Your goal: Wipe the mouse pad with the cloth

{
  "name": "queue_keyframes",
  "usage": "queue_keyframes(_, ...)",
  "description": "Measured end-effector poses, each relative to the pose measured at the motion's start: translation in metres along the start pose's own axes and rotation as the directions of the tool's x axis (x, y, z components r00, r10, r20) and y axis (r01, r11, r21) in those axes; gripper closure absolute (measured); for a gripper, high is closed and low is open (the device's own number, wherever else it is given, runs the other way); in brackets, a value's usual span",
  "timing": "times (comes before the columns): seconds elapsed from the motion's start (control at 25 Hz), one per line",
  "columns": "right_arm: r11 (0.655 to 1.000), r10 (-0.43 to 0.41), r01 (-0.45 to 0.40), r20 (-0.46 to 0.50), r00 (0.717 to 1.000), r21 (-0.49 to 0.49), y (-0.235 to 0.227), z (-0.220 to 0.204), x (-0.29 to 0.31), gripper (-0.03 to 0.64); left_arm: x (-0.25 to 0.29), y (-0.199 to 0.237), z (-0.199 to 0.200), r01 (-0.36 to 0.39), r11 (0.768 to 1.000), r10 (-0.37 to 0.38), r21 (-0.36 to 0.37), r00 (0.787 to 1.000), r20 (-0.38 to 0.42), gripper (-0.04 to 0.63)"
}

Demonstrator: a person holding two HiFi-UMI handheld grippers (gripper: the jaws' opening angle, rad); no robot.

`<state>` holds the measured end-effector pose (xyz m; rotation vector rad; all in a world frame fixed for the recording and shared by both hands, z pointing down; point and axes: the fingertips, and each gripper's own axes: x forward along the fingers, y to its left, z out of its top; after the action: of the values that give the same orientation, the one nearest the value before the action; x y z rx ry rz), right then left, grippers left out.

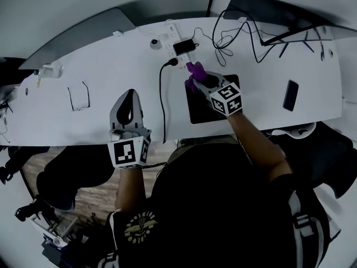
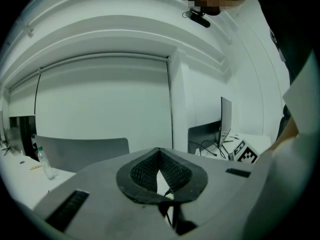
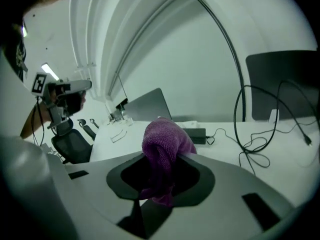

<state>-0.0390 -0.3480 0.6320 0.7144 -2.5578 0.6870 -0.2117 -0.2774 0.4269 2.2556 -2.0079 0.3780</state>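
A black mouse pad [image 1: 199,109] lies on the white desk [image 1: 111,66] near its front edge. My right gripper [image 1: 196,77] is over the pad's far left corner, shut on a bunched purple cloth [image 1: 194,69]. In the right gripper view the cloth [image 3: 162,146] bulges up from between the jaws of that gripper [image 3: 162,166]. My left gripper [image 1: 130,96] hovers over the desk left of the pad, away from it. Its jaws meet at the tips and hold nothing, as the left gripper view [image 2: 160,166] shows.
A black cable [image 1: 162,96] runs down the desk between the grippers to a power strip [image 1: 172,38] and black adapter [image 1: 184,47]. Glasses [image 1: 78,97] lie at the left, a phone [image 1: 290,95] at the right. Tangled cables [image 1: 234,35] and a dark screen [image 1: 279,13] sit behind.
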Motion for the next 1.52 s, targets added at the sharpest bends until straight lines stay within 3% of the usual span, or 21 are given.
queue_keyframes(0.2, 0.999, 0.038, -0.035, -0.153, 0.988, 0.017, 0.002, -0.054, 0.042, 0.506, -0.005, 0.005, -0.003, -0.030, 1.000, 0.030, 0.008, 0.999, -0.017, 0.594)
queue_keyframes(0.44, 0.997, -0.070, 0.074, -0.292, 0.954, 0.001, -0.025, -0.089, 0.048, 0.506, -0.008, 0.010, -0.008, -0.055, 0.998, 0.055, 0.004, 0.998, -0.030, 0.594)
queue_keyframes(1.04, 0.959, -0.264, 0.283, -0.331, 0.906, 0.011, -0.099, -0.112, -0.024, 0.506, 0.000, -0.001, 0.017, -0.022, 1.000, 0.022, -0.001, 0.998, 0.054, 0.594)
queue_keyframes(1.52, 0.884, -0.422, 0.466, -0.366, 0.829, 0.037, -0.150, -0.139, -0.096, 0.506, -0.009, -0.001, 0.022, 0.008, 1.000, -0.008, 0.009, 0.997, 0.073, 0.594)
